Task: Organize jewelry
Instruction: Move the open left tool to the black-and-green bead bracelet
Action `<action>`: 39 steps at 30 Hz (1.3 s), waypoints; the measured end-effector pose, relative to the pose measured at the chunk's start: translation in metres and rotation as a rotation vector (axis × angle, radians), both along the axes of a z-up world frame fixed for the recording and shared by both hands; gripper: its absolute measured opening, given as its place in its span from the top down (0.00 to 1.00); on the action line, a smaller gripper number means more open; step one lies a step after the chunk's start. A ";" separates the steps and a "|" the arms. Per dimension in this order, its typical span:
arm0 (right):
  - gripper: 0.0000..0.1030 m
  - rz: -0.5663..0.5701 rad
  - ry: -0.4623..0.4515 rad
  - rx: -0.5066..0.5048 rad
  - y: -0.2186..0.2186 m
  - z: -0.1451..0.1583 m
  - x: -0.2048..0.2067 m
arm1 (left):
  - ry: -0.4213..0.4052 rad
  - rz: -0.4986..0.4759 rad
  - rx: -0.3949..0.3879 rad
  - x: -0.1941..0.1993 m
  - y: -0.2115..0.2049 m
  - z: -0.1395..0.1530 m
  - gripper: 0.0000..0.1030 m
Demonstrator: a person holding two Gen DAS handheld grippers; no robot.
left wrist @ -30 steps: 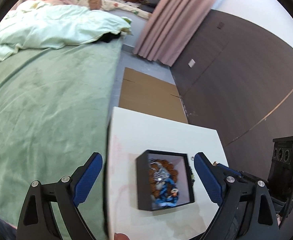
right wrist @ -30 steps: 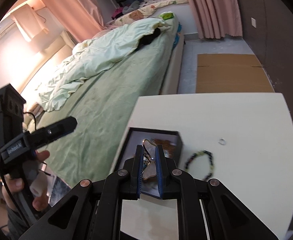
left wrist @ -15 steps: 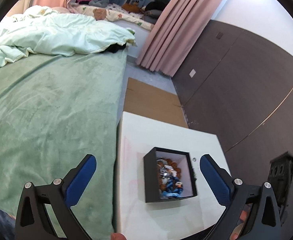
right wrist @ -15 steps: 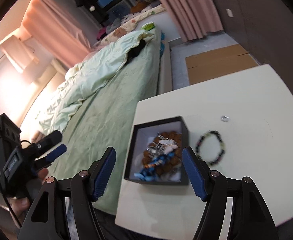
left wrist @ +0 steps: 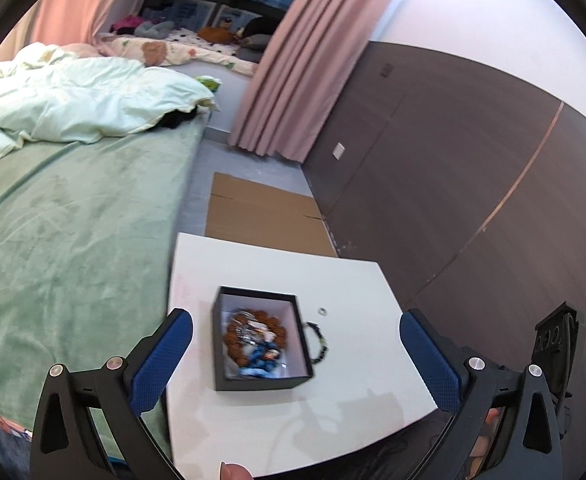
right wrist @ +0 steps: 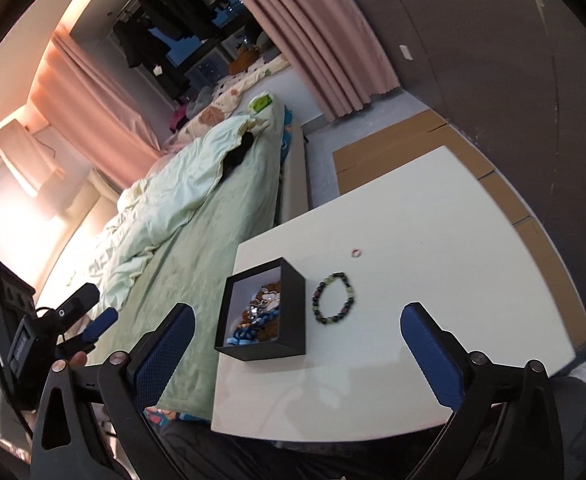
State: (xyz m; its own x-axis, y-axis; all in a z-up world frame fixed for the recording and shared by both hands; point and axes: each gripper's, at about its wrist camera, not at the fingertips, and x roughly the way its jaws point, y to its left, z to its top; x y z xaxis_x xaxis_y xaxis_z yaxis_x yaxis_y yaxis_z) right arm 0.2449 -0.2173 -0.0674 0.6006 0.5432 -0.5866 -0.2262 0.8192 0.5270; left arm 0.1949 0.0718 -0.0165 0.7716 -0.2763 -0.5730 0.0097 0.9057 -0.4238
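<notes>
A black open box (left wrist: pixel 258 383) (right wrist: pixel 293 312) stands on the white table (left wrist: pixel 333 280) (right wrist: pixel 433 280) near its left edge. It holds several pieces of jewelry (left wrist: pixel 255 340) (right wrist: pixel 259 312), brown, silver and blue. A dark beaded bracelet (right wrist: pixel 334 298) (left wrist: pixel 319 342) lies on the table just right of the box. A small ring (right wrist: pixel 356 253) (left wrist: pixel 323 312) lies farther back. My left gripper (left wrist: pixel 296 356) is open and empty, raised above the table's front. My right gripper (right wrist: pixel 297 344) is open and empty, also held back above the front edge.
A bed with a green cover (left wrist: pixel 61 240) (right wrist: pixel 197 248) runs along the table's left side. Flat cardboard (left wrist: pixel 265 216) (right wrist: pixel 397 144) lies on the floor behind the table. A dark wall (left wrist: pixel 473 180) stands to the right. The left gripper shows at left in the right wrist view (right wrist: pixel 73 320).
My right gripper opened, let a piece of jewelry go into the box and pulled back and up. My left gripper also drew back and up from around the box.
</notes>
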 end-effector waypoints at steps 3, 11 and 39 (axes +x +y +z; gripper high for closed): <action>0.00 -0.009 -0.002 0.002 -0.012 0.000 -0.004 | 0.002 -0.017 0.025 0.001 -0.015 0.003 0.00; 0.00 -0.084 -0.008 0.004 -0.057 -0.005 -0.005 | 0.022 -0.074 0.106 0.016 -0.058 0.001 0.00; 0.41 -0.135 0.157 0.013 -0.118 -0.074 0.042 | 0.386 -0.295 0.264 0.117 -0.155 -0.096 0.47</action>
